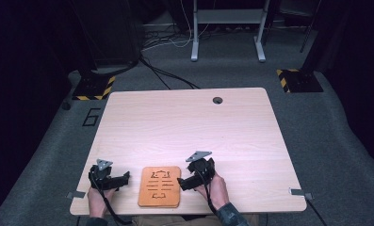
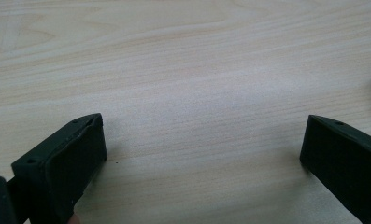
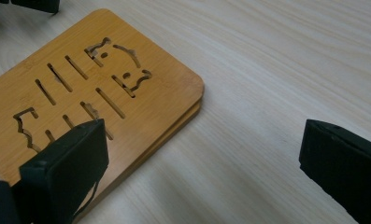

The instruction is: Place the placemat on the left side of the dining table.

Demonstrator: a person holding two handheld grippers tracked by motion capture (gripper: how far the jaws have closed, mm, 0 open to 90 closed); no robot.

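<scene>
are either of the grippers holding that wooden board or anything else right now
Nothing is held. The left gripper is open over bare table; the right gripper is open, one jaw over the wooden board, not clamping it.

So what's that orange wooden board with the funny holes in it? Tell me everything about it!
The wooden board is a flat, orange-brown rectangle with rounded corners; it looks like bamboo. Cut through it are straight slots and curly shapes at both ends. Its side edge shows a seam, like two layers. It lies flat on the table near the front edge, between the two grippers. The right gripper is open beside its edge, one jaw over the board; whether it touches is unclear.
</scene>
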